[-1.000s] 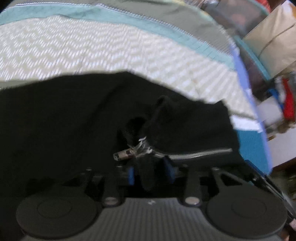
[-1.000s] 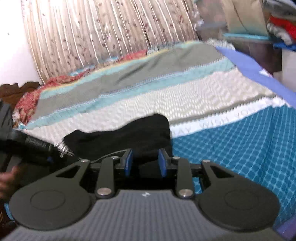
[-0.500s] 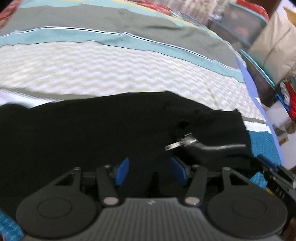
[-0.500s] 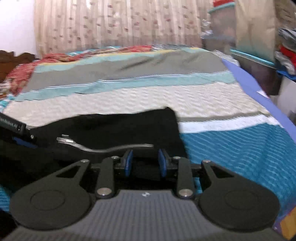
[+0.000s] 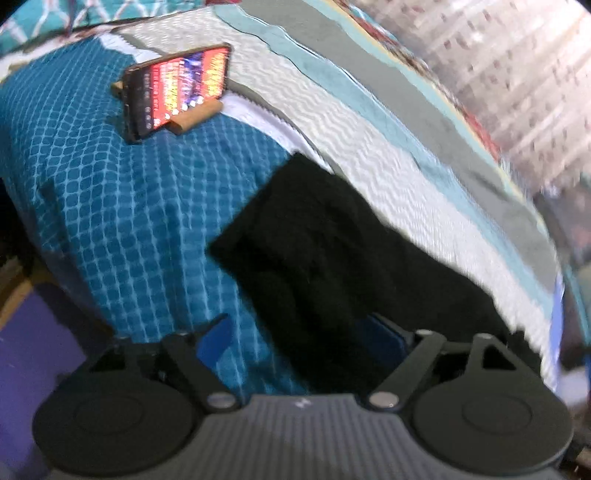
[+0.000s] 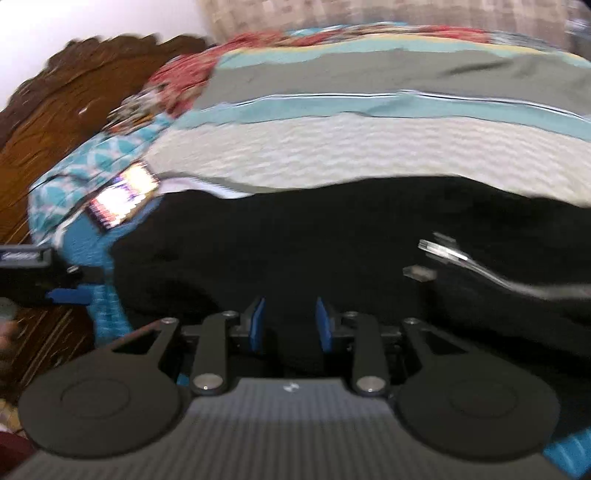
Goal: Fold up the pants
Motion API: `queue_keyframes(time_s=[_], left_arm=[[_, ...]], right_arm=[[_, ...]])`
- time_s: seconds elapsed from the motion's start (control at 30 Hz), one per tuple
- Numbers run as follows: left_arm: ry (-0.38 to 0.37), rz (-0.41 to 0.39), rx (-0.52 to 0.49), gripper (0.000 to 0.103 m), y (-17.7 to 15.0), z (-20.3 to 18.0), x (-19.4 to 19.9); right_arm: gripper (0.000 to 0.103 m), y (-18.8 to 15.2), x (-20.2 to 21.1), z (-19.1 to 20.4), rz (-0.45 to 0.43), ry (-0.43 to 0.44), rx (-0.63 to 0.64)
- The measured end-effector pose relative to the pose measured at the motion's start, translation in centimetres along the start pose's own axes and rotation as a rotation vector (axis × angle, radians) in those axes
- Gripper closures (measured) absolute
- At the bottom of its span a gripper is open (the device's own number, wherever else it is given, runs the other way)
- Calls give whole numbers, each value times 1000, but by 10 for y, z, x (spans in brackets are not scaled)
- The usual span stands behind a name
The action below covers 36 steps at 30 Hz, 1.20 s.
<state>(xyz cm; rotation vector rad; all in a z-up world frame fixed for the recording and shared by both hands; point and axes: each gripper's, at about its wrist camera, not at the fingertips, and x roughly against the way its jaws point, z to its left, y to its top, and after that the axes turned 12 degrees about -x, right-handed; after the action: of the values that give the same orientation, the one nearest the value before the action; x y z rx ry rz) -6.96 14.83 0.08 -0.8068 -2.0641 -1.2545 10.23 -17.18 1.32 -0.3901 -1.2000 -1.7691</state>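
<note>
We see the pants (image 5: 332, 258) stretching up-left from our opening, empty left tongs (image 5: 295, 332); right tongs (image 6: 288, 325) stay clenched on cloth.

We see a big bed with a striped cover (image 5: 122, 206) in blue, white and grey. A brown wooden headboard (image 6: 70, 85) stands at its end. A white wall (image 6: 92, 18) is behind it, beside a flowery curtain (image 5: 524, 85).
</note>
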Motion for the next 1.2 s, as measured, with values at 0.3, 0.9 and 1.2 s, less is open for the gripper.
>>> queue_keyframes(time_s=[0.3, 0.9, 1.2], left_arm=[[-56, -27, 142, 36, 23, 42, -49], [-365, -42, -598, 74, -13, -139, -58], [-397, 9, -645, 48, -16, -150, -59]], right_arm=[[84, 20, -85, 21, 203, 119, -208], [79, 25, -28, -56, -17, 123, -579], [26, 3, -30, -74, 35, 179, -754]])
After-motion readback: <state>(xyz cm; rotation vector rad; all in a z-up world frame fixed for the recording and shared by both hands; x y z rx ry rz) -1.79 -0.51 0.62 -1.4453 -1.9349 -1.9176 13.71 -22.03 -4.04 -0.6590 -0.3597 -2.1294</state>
